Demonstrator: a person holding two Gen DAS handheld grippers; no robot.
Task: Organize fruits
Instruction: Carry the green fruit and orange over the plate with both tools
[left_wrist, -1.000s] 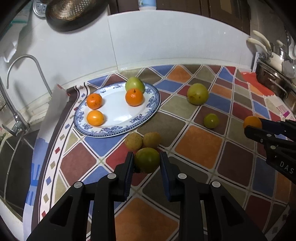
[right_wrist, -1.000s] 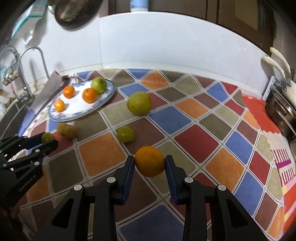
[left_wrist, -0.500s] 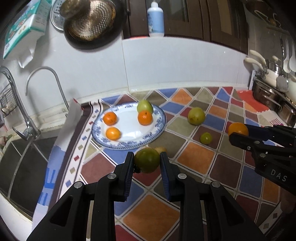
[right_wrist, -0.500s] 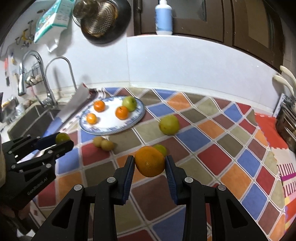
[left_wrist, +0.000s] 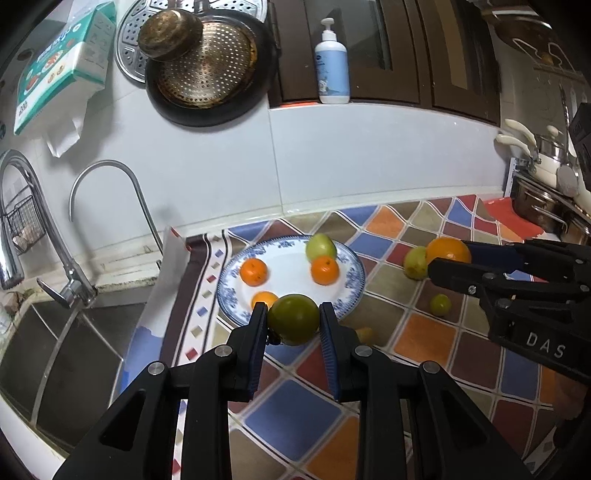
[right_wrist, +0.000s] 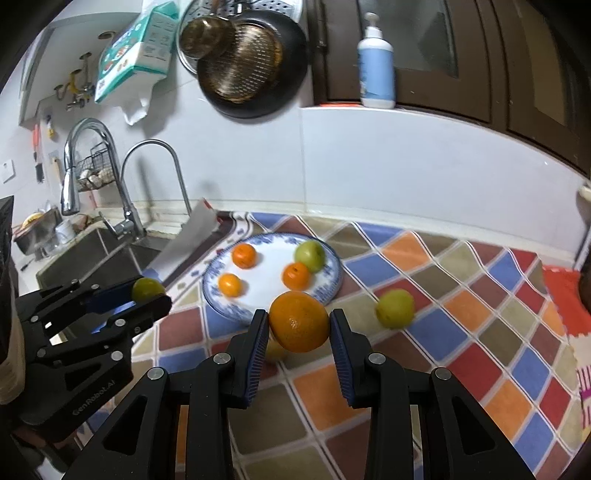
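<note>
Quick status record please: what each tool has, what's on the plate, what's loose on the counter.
left tool: shut on dark green fruit
right tool: shut on large orange
plate: three small oranges, one green apple
loose on counter: yellow-green fruit, small green fruit, small brownish fruit partly hidden behind tools

A white tiled wall fills the middle of the frame, with dark brown wooden cabinet doors at upper right. A steel sink and curved chrome faucets sit at lower left. A multicoloured diamond-patterned counter covering spreads across the lower right.
</note>
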